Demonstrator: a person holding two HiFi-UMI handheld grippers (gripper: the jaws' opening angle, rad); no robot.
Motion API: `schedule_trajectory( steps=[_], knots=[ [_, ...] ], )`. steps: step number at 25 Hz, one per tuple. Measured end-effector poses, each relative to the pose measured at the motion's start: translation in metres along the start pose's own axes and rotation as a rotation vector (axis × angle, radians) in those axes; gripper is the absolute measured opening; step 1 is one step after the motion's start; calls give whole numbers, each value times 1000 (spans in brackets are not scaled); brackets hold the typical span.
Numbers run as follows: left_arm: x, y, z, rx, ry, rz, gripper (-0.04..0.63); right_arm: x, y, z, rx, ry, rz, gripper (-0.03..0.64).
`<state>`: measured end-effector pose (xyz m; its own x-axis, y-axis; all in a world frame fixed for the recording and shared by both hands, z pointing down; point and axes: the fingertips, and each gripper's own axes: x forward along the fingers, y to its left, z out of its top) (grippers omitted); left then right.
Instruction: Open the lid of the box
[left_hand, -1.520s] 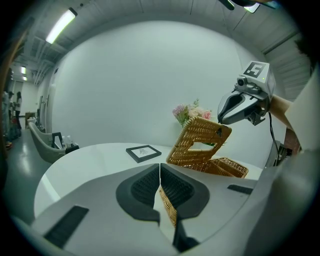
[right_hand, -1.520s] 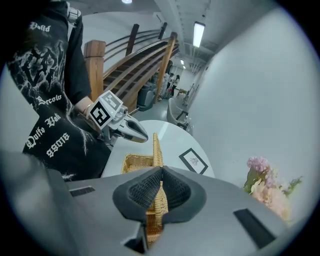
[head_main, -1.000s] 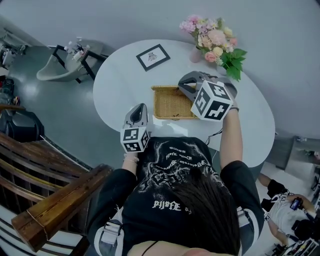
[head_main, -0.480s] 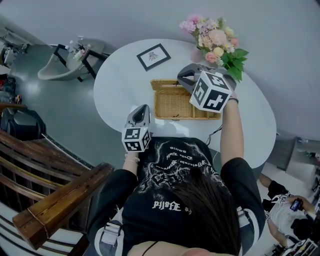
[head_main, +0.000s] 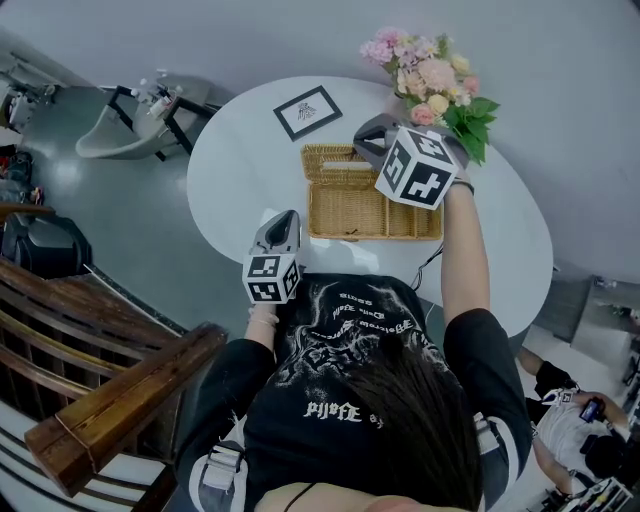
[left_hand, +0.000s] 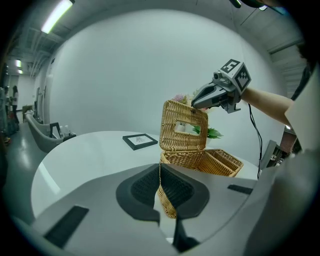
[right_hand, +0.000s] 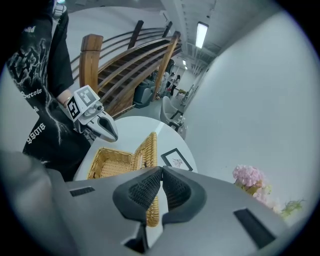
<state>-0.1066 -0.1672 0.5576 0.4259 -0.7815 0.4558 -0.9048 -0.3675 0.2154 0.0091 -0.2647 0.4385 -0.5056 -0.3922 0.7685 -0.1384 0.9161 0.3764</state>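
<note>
In the head view I see the wicker box (head_main: 370, 215) near the middle of the white table (head_main: 240, 160), its long axis running from 9 to 3 o'clock. Its lid (head_main: 335, 160) is swung up on the far long side at 12 o'clock. A picture frame (head_main: 307, 113) lies at 11 o'clock from the box and a bunch of flowers (head_main: 425, 80) at 1 o'clock. My right gripper (head_main: 362, 145) reaches over from 3 o'clock to the lid's raised edge. My left gripper (head_main: 283, 215) waits at 8 o'clock, just beside the box's near corner, I judge so it can steady the box if it slides. In the left gripper view the left jaws are clenched tip to tip on nothing, with the near corner of the box showing beyond them. The lid stands about upright, with a rectangular cut-out in it and its inner face turned towards me, and the right jaws sit on its top edge at 1 o'clock. In the right gripper view the lid is edge-on and runs straight into the jaws, which look clenched on its thin rim. The open box lies at 9 o'clock of the lid, on my body's side. I take that grip to be what keeps the lid upright, so I'd call the opening nearly done, short of letting the lid rest by itself
</note>
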Motion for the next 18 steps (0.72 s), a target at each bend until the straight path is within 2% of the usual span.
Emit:
schedule_trajectory(
  steps=[18],
  knots=[
    [0,5,-5,4,21,18,25,20,-22,-11,11,26,-51,35]
  ],
)
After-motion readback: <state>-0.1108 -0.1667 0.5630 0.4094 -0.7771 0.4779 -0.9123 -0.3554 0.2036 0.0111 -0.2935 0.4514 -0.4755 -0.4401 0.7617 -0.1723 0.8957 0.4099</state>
